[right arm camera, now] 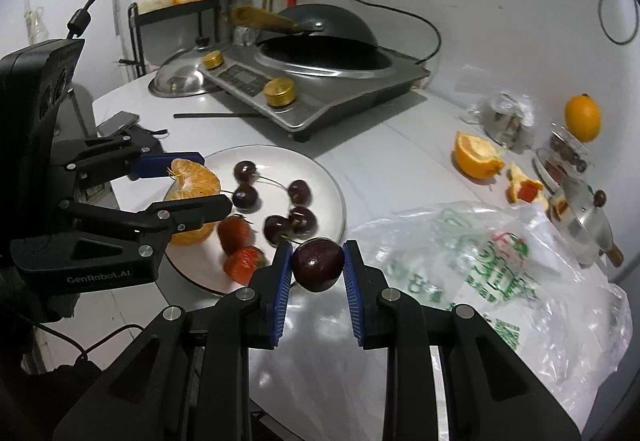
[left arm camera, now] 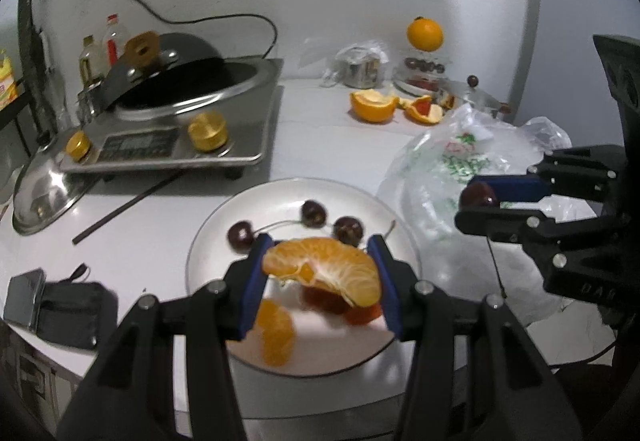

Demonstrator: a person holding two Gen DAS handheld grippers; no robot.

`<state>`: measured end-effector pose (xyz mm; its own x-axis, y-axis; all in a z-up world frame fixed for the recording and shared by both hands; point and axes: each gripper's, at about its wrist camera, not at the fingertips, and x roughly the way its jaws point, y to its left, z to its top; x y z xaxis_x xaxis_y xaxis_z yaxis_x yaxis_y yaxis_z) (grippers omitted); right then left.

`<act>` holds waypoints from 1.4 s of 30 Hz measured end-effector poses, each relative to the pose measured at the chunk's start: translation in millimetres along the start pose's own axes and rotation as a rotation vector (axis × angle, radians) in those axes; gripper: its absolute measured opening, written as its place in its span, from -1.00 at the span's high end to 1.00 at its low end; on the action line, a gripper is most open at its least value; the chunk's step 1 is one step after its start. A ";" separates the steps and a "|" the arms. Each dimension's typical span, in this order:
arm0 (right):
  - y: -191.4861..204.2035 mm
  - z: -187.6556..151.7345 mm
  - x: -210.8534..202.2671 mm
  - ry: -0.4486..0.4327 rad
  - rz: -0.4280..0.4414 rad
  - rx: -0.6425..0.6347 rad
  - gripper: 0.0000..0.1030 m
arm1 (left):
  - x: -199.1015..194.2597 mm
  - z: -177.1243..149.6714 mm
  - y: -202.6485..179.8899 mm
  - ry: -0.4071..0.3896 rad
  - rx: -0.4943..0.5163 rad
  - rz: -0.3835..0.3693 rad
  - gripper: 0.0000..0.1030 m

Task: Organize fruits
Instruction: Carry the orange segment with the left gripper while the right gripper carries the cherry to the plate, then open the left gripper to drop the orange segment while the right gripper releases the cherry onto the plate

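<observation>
My left gripper [left arm camera: 320,261] is shut on a peeled mandarin half [left arm camera: 324,269] and holds it just above the white plate [left arm camera: 216,229]. On the plate lie several dark cherries [right arm camera: 298,191], two strawberries [right arm camera: 234,231] and more mandarin segments [left arm camera: 276,333]. My right gripper [right arm camera: 316,261] is shut on a dark cherry [right arm camera: 318,264] with its stem hanging down, held at the plate's right edge above a plastic bag [right arm camera: 500,261]. The right gripper also shows in the left wrist view [left arm camera: 478,201], and the left gripper in the right wrist view [right arm camera: 200,181].
An induction cooker with a wok [right arm camera: 320,61] stands behind the plate, with a steel lid [right arm camera: 180,79] beside it. Orange peels [right arm camera: 476,155], a whole orange [right arm camera: 583,117], a fruit tray and a small pot [right arm camera: 580,217] sit at the right. A phone and black pouch [left arm camera: 68,305] lie left.
</observation>
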<state>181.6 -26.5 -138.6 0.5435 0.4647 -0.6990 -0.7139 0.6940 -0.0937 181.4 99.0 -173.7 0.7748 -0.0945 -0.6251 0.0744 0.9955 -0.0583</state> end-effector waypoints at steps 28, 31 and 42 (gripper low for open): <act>9.5 29.3 57.7 0.062 0.033 -0.024 0.47 | 41.1 9.4 44.6 0.023 -0.058 -0.024 0.03; 3.4 30.1 61.9 0.065 0.036 -0.016 0.47 | 49.5 14.7 40.2 0.030 -0.051 -0.035 0.03; -21.2 31.3 78.3 0.069 0.046 0.015 0.47 | 86.7 23.7 32.5 0.098 -0.058 -0.051 -0.01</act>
<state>253.1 12.4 -169.1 0.4779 0.4574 -0.7499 -0.7302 0.6814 -0.0498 265.8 123.2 -211.3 0.7053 -0.1474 -0.6934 0.0735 0.9881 -0.1353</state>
